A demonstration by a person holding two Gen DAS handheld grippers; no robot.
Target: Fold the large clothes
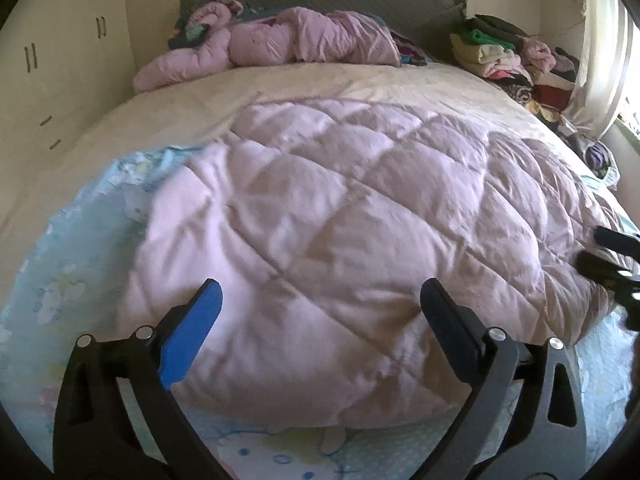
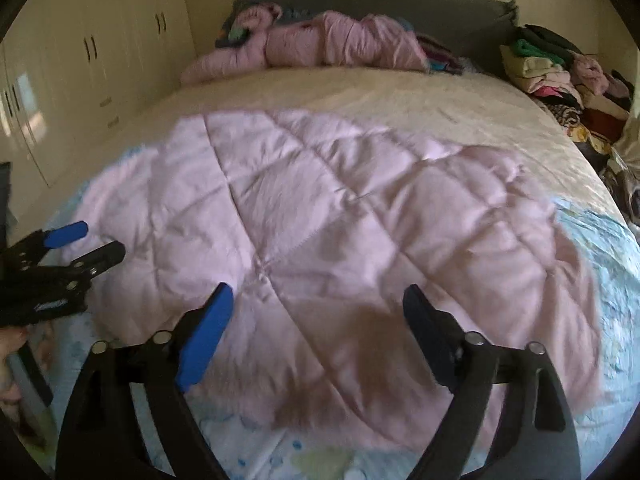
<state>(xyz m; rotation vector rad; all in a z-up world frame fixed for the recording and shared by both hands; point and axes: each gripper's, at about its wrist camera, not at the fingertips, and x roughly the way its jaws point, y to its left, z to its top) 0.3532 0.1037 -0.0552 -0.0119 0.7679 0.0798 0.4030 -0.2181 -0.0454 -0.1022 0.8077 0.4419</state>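
**Between folds, both grippers empty over the quilt**

We are hovering both grippers over the pink quilt [image 1: 340,216], which is lying part-folded on the near half of the bed [image 1: 280,80], on top of a pale blue printed sheet [image 1: 60,248]. Left gripper [image 1: 320,304] is standing wide open, nothing between its fingers. Right gripper [image 2: 318,308] is also spread wide and empty; in the left view it is showing at 3 o'clock, by the quilt's right edge, contact unclear.

We are judging this as a gap between folds: quilt laid down, next grasp not taken. The next move is calling for both grippers to drop onto an edge or corners, pinch through thick padding, and lift together.

Edges: the near hem is lying at 6 o'clock just below the fingertips, the left edge at 9 o'clock, the right edge at 3 o'clock. Open bed is running toward 12 o'clock, up to a crumpled pink bundle [image 1: 280,46] by the headboard. Clothes pile [image 1: 512,60] is crowding 2 o'clock; wardrobe [image 1: 48,64] is at 10 o'clock.
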